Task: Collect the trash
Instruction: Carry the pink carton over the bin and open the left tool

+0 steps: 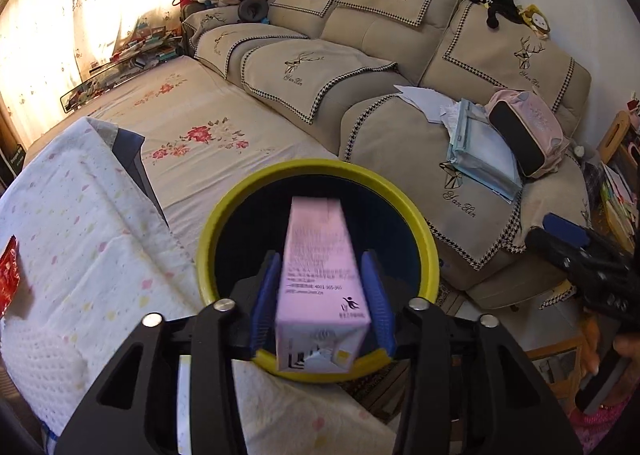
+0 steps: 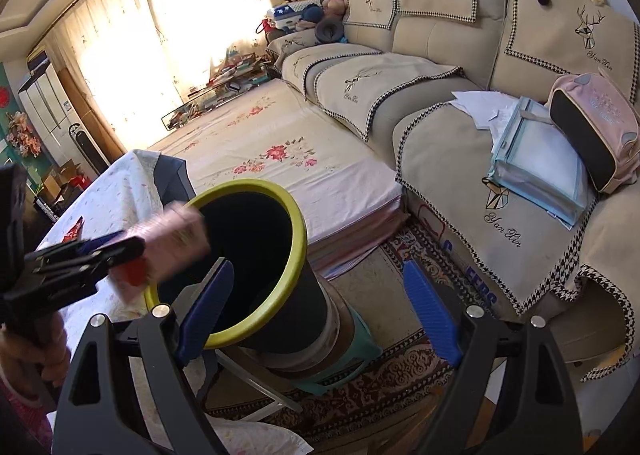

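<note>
My left gripper (image 1: 320, 295) is shut on a pink carton box (image 1: 320, 287) and holds it over the mouth of the black bin with a yellow-green rim (image 1: 224, 215). In the right wrist view the left gripper (image 2: 132, 251) holds the blurred pink box (image 2: 176, 239) at the left rim of the bin (image 2: 298, 251). My right gripper (image 2: 320, 307) is open and empty, just right of the bin. It shows at the right edge of the left wrist view, too little to tell there. A red wrapper (image 1: 8, 279) lies on the table cloth at the far left.
A table with a white patterned cloth (image 1: 80, 223) stands left of the bin. A low bed with a floral sheet (image 1: 224, 127) lies behind it. A beige sofa (image 1: 400, 39) carries papers, a folder (image 2: 540, 171) and a pink bag (image 2: 596, 135). The bin stands on a green stool (image 2: 360, 351) on a rug.
</note>
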The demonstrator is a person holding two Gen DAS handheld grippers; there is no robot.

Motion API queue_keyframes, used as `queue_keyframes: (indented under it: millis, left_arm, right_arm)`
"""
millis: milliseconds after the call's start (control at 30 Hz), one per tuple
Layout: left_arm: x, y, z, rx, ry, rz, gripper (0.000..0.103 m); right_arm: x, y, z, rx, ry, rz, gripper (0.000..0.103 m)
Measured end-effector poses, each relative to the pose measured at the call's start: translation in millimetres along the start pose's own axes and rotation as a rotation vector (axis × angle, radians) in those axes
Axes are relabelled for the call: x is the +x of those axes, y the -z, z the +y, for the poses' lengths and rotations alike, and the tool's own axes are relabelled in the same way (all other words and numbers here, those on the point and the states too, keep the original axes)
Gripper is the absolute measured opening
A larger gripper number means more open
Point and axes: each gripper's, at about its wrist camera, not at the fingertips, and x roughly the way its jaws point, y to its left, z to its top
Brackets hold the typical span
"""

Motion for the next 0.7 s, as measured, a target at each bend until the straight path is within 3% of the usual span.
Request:
queue_keyframes:
  millis: [100, 300, 533, 700]
  left_arm:
    - [-4, -2, 0, -0.010, -0.008, -0.017, 0.056]
    - [-61, 24, 9, -0.040, -0.034, -0.099, 0.064]
    - [-162, 97, 39, -0.143, -0.101, -0.214, 0.076]
    - [-232, 158, 68, -0.251, -0.255, -0.289, 0.080]
  right_arm:
    - [2, 2, 4, -0.005, -0.006, 0.007, 0.082]
    - [6, 6, 14, -0.025, -0.026, 0.022, 0.082]
    - [14, 16, 60, -0.118, -0.086, 0.060, 0.082]
    - [22, 29, 120, -0.230, -0.175, 0.099, 0.082]
